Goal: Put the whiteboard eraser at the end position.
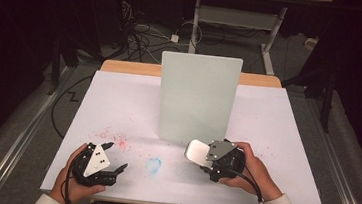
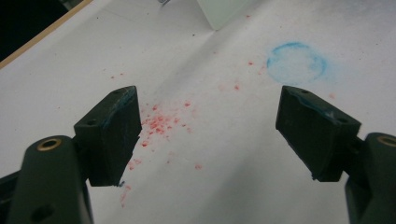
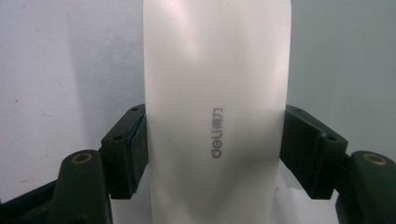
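A pale whiteboard [image 1: 198, 97] stands upright in the middle of the white table [image 1: 119, 96]. My right gripper [image 1: 203, 155] is shut on a white eraser [image 1: 196, 151] printed "deli" [image 3: 215, 112], just right of the board's lower right corner. In the right gripper view both jaws press the eraser's sides. My left gripper [image 1: 116, 158] stands open at the front left, low over the table, nothing between its fingers [image 2: 112, 133]. Red marker specks [image 2: 161, 122] lie on the table between the jaws. A smudged blue ring [image 1: 153, 165] sits between the two grippers, also the blue ring [image 2: 296, 62] in the left gripper view.
The table's wooden back edge [image 1: 127, 67] shows behind the white cover. Cables [image 1: 142, 38] and a desk frame [image 1: 237, 22] stand on the floor beyond. A black cable [image 1: 250, 185] trails from the right gripper over the person's wrist.
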The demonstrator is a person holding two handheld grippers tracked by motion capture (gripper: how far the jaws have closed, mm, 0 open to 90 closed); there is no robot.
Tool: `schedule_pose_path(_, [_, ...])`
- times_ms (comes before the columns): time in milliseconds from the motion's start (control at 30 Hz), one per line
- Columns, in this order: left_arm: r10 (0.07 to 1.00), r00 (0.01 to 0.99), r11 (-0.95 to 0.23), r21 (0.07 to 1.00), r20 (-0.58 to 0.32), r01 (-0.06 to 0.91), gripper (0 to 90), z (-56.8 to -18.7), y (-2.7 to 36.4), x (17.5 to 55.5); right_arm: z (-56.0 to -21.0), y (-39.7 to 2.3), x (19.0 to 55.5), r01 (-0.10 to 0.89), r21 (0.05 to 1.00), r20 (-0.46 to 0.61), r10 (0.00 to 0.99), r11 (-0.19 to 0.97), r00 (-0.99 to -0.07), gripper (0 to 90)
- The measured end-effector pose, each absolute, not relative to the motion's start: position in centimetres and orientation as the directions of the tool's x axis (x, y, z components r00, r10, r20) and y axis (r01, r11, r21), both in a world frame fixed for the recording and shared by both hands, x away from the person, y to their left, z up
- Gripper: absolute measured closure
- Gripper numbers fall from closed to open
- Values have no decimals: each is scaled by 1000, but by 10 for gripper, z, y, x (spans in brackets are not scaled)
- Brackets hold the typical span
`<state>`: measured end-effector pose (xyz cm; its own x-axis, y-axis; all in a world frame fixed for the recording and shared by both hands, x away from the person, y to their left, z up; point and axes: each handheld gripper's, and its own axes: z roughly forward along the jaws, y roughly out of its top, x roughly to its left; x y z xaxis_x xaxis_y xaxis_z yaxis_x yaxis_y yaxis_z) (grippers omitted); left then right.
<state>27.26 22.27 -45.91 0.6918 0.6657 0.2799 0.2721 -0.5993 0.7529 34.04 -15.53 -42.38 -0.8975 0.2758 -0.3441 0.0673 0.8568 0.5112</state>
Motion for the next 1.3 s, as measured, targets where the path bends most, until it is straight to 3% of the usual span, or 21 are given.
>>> schedule_pose_path(600, [663, 696, -602, 750, 278, 274, 215, -460, 222, 273, -441, -116, 336, -35, 394, -293, 90, 919, -952, 309])
schedule_pose_path(1067, [663, 695, -601, 752, 279, 271, 215, -459, 223, 272, -442, -120, 329, -33, 435, -291, 106, 900, -951, 307])
schedule_pose_path(1300, [662, 695, -602, 751, 280, 271, 215, -459, 223, 272, -432, -127, 326, -18, 513, -280, 148, 858, -948, 309])
